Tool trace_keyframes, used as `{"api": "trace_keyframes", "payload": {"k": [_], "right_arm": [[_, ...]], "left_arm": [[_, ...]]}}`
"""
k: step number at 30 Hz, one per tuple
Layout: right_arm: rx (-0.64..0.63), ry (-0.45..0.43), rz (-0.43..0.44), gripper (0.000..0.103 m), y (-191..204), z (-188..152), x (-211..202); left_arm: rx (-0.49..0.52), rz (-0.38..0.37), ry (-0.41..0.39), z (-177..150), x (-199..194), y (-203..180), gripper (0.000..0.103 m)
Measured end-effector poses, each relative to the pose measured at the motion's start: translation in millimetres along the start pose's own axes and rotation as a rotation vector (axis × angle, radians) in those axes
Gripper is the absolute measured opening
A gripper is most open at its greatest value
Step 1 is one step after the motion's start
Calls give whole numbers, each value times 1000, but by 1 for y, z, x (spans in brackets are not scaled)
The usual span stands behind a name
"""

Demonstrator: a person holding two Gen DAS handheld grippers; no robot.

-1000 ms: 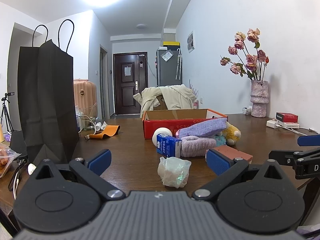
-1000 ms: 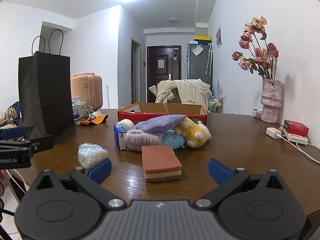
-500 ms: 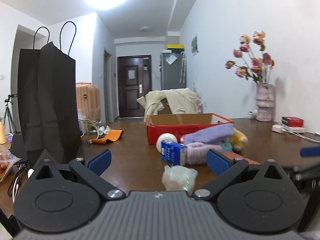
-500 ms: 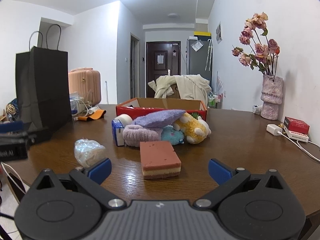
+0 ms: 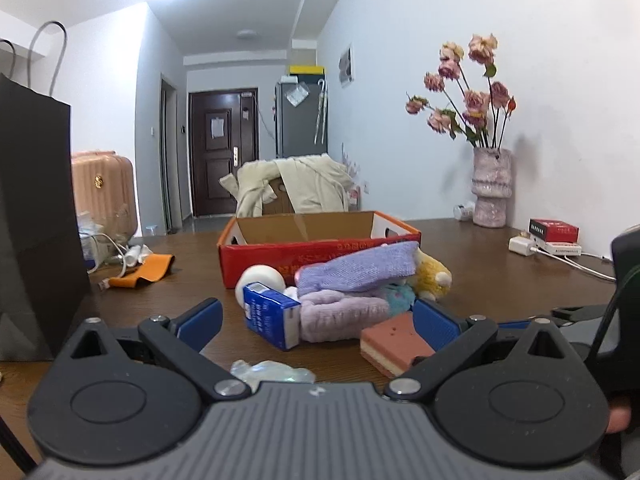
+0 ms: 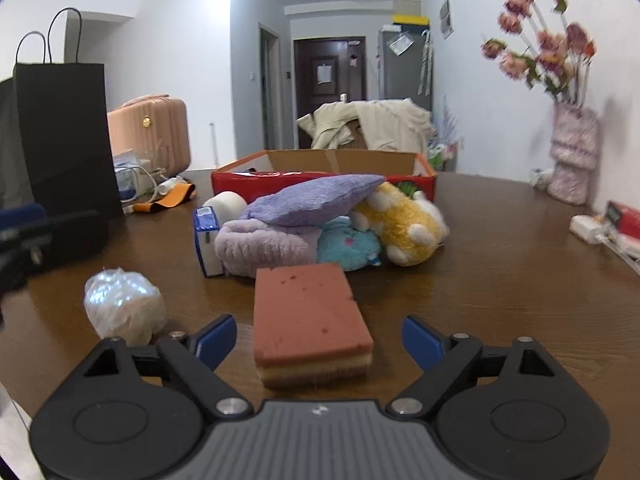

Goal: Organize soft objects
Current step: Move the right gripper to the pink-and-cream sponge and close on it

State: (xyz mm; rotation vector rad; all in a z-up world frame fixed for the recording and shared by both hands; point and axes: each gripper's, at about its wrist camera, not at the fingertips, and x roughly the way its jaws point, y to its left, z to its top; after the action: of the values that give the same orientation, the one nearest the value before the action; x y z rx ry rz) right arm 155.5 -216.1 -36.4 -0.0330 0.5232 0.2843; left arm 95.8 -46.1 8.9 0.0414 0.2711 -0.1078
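A pink layered sponge lies on the brown table between the open fingers of my right gripper; it also shows in the left wrist view. Behind it is a pile: purple cloth, lilac fluffy item, teal plush, yellow plush, blue-white carton, white roll. A red cardboard box stands open behind. A crumpled plastic bag lies left. My left gripper is open, the bag just under it.
A black paper bag stands at the left. An orange strap and cables lie beside it. A vase of dried roses, a red pack and a white charger sit by the right wall.
Both grippers moved forward and lower toward the pile. The sponge now sits between my right fingers, and the plastic bag has slid under my left gripper's view.
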Motion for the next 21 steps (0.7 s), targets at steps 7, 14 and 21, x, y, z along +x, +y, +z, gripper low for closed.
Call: {"api": "trace_keyframes", "payload": {"k": [7, 14, 21], "right_arm": [[-16, 64, 101, 68, -11, 0, 19], [-97, 83, 65, 87, -75, 3, 4], [188, 63, 128, 71, -138, 12, 5]], "left_arm": [[-13, -33, 69, 11, 33, -16, 103], [-41, -125, 191, 12, 77, -43, 103], [-154, -156, 323, 7, 121, -54, 98]]}}
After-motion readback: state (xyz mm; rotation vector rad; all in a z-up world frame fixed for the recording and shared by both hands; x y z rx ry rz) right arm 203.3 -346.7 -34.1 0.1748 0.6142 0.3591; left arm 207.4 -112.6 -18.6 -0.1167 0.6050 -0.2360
